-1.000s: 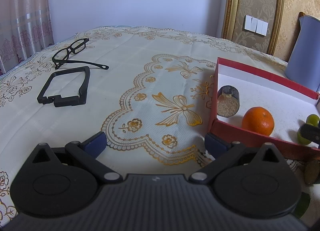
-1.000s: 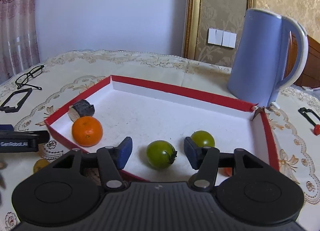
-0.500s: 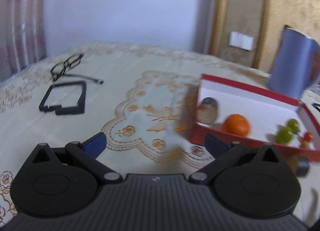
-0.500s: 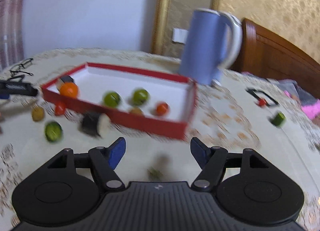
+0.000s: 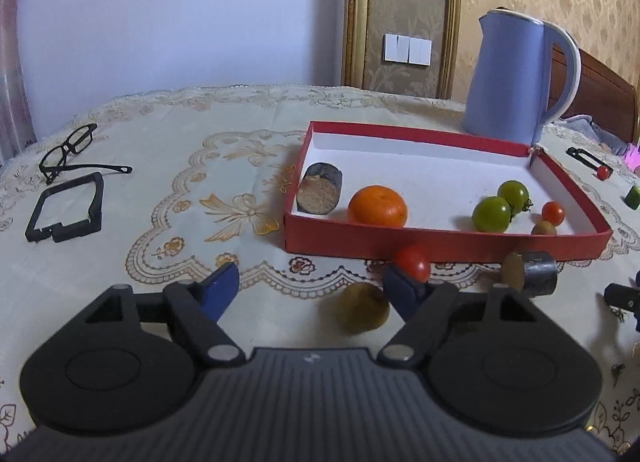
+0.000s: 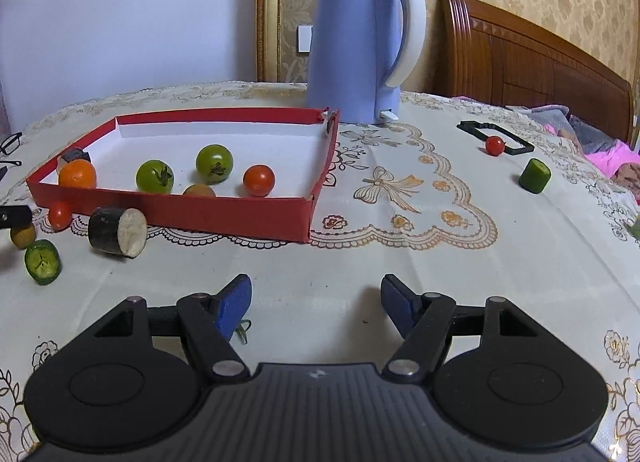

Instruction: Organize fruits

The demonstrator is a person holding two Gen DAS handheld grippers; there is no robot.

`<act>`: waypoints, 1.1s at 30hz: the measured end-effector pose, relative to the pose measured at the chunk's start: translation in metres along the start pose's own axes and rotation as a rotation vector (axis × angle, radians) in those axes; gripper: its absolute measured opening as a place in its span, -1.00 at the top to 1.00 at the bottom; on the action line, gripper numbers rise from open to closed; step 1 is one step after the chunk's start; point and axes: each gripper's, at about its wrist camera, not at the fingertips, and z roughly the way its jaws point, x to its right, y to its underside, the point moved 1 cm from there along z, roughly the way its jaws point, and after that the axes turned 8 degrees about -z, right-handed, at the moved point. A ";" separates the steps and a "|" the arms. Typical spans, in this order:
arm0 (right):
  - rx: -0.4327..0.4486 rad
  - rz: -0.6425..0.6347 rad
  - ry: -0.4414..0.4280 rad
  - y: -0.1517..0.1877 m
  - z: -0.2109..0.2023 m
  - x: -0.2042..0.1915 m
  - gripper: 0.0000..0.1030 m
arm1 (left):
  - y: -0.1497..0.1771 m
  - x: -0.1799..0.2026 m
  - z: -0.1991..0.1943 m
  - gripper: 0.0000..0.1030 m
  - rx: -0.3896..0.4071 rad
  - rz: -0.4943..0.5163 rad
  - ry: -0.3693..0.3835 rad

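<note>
Left wrist view: an orange (image 5: 377,206), two green tomatoes (image 5: 491,214) and a red one lie in the red tray (image 5: 440,240) ahead of the left tool (image 5: 310,288), fingers apart, empty. Right tool (image 6: 316,304) likewise gapes, the tray ahead-left on the tabletop (image 6: 400,246).

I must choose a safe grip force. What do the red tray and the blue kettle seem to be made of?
Red tray: probably cardboard, matte red outside and white inside; its thin folded walls gape at one corner. Blue kettle: probably plastic, smooth with a soft sheen, and its handle is white.
</note>
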 end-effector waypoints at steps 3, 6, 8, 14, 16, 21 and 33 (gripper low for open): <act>0.000 0.018 -0.014 0.001 0.000 0.003 -0.40 | 0.003 0.000 -0.002 -0.46 -0.009 -0.003 0.076; 0.001 0.035 -0.031 0.002 -0.001 0.006 -0.41 | 0.003 0.001 0.001 -0.46 -0.017 0.001 0.045; 0.001 0.033 -0.030 0.002 -0.001 0.005 -0.42 | 0.004 0.000 0.005 -0.20 -0.054 0.000 0.062; 0.005 0.043 -0.038 0.003 -0.002 0.006 -0.44 | 0.011 0.005 0.003 0.20 -0.059 0.047 0.089; 0.006 0.046 -0.040 0.003 -0.001 0.006 -0.44 | 0.011 0.008 0.004 0.50 -0.066 0.061 0.099; 0.009 0.049 -0.041 0.004 -0.002 0.007 -0.44 | 0.012 0.010 0.003 0.51 -0.061 0.079 0.098; 0.013 0.053 -0.043 0.005 -0.003 0.007 -0.45 | -0.041 0.054 0.016 0.51 0.041 0.087 0.156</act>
